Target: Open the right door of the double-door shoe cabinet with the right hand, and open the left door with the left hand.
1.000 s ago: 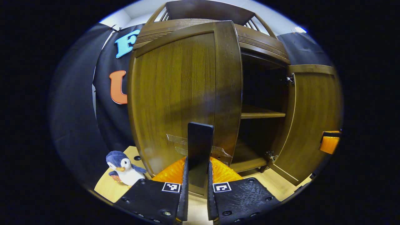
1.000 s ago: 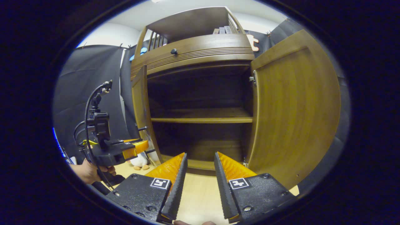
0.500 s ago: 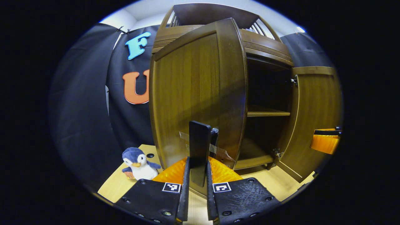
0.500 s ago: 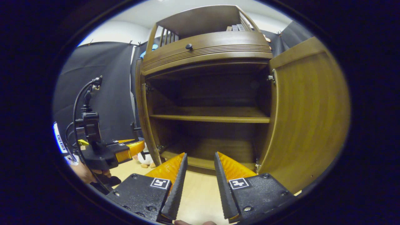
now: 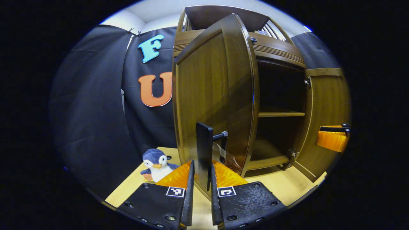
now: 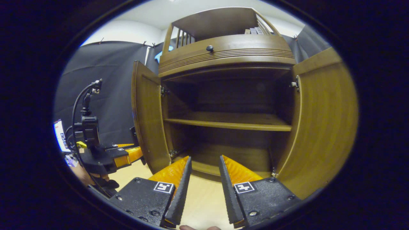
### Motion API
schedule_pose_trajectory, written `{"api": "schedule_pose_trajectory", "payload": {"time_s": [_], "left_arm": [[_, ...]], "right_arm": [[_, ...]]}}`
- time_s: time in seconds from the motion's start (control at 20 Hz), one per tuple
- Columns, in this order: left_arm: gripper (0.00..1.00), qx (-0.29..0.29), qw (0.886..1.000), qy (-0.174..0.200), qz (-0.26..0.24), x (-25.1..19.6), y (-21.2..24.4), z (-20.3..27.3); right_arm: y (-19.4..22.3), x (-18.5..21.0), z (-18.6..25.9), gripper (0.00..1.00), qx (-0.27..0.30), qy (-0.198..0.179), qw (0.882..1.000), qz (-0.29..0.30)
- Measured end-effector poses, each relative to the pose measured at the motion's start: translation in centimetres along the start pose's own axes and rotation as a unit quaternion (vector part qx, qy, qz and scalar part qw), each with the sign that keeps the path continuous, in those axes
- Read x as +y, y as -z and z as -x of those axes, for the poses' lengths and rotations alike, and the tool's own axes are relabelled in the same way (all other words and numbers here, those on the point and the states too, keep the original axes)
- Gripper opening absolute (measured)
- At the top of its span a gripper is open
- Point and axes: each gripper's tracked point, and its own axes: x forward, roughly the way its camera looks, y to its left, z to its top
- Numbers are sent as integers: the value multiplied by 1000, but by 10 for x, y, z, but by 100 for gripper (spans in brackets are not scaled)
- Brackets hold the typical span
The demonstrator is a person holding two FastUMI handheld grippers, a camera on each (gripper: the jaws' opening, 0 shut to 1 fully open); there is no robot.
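While clamped on the black door handle (image 5: 204, 150) at lower centre, left gripper (image 5: 201, 179) swinging left door (image 5: 217, 102); continue outward. Right gripper view: right gripper (image 6: 204, 179) fingers apart, empty; right door (image 6: 322, 127) open at frame right.

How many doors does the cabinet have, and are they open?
2. The left door is swung open, its black handle pinched by the left gripper. The right door stands wide open, beside the open right gripper.
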Motion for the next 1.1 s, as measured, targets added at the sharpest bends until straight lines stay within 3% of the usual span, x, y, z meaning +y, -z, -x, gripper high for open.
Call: {"api": "schedule_pose_trajectory", "payload": {"time_s": [0.1, 0.15, 0.2, 0.25, 0.3, 0.35, 0.45, 0.5, 0.55, 0.6, 1.1], "left_arm": [[23, 4, 1000, -13, 6, 15, 3, 4], [31, 6, 1000, -17, 6, 21, 4, 4], [23, 10, 1000, -24, 0, 27, 7, 4], [31, 13, 999, -36, -8, 38, 10, 4], [31, 18, 999, -48, -12, 50, 14, 5], [23, 16, 999, -48, -6, 55, 14, 5], [16, 17, 999, -45, 7, 64, 15, 8], [31, 14, 999, -42, 7, 67, 14, 8], [31, 17, 999, -39, 8, 70, 16, 8], [23, 16, 999, -34, 8, 72, 16, 9], [22, 21, 999, -13, 23, 93, 20, 19]], "right_arm": [[-3, 2, -1, 56, -8, -3, 1000, 6], [-4, 3, -1, 56, -10, -3, 1000, 9], [-5, 3, -1, 58, -11, -4, 1000, 12], [-4, 3, -1, 58, -11, -4, 1000, 13], [-3, 4, -2, 55, -9, -4, 1000, 14], [-2, 4, -2, 58, -7, -3, 1000, 14], [-2, 4, -4, 58, -5, -2, 1000, 15], [0, 3, -4, 55, 2, 2, 1000, 18], [2, 2, -5, 58, 10, 5, 1000, 21], [2, 2, -5, 55, 12, 7, 1000, 23], [-4, -4, -8, 55, 8, 41, 998, 37]]}}
